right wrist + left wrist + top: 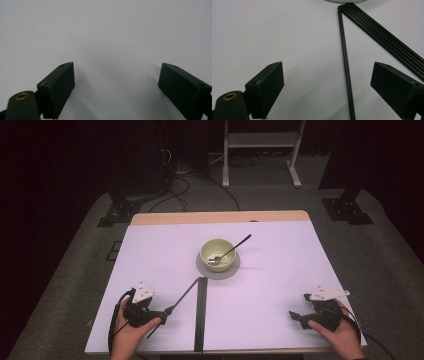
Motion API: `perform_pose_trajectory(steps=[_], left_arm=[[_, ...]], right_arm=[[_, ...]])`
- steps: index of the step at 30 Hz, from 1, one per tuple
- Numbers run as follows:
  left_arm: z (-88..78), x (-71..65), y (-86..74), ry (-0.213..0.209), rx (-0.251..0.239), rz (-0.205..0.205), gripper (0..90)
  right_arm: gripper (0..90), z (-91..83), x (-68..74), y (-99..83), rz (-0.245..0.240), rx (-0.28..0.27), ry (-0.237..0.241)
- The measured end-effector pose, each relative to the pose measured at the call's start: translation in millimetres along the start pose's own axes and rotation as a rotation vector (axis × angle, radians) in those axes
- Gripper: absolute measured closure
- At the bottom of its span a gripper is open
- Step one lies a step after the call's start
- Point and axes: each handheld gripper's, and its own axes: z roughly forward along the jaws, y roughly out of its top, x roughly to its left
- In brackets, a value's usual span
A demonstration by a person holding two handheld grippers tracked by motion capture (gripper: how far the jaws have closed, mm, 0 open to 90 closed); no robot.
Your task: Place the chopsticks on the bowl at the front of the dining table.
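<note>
A: Inspecting the single black stick: thin, straight and ribbed, it lies on the white table at near left. Its far end meets the far end of the bundle of black sticks just near the grey plate, and it slants away to the near left, forming a narrow V with the bundle.

B: Edges and clearance?

A: The bundle runs straight toward the near edge. A green bowl sits on the plate at mid-table with a spoon leaning out to the far right. The right half of the table is bare white surface up to its edges.

B: Jaws?

A: The left gripper has its jaws wide apart; the single stick passes between them, nearer the right-hand jaw, with neither pad pressing on it. The right gripper, at near right close to the table's right edge, also stands wide apart over bare table
</note>
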Motion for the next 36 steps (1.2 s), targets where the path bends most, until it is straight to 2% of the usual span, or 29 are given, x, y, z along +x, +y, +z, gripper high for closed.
perform_pose_trajectory(steps=[5,11,13,15,26,36], left_arm=[[2.4,1.2,4.8,-0.012,-0.012,-0.006,14.2],[7.5,2.2,11.8,-0.034,-0.02,-0.005,25.9],[9.0,1.9,15.1,-0.047,-0.024,-0.008,27.2],[11.3,1.4,17.9,-0.05,-0.026,-0.009,33.0],[23.1,2.6,29.0,-0.078,0.0,-0.007,53.5],[33.8,1.2,35.1,-0.11,0.022,-0.01,67.1]], right_arm=[[12.1,0.0,0.0,0.0,0.0,0.0,0.0],[12.1,0.0,-0.1,0.0,0.0,0.0,0.001],[12.2,0.0,-0.1,0.0,0.001,0.0,0.001],[12.1,0.0,-0.1,0.0,0.0,0.0,0.001],[12.1,0.0,0.0,0.0,0.001,-0.001,0.001],[12.1,0.0,0.0,0.0,0.0,0.0,0.001]])
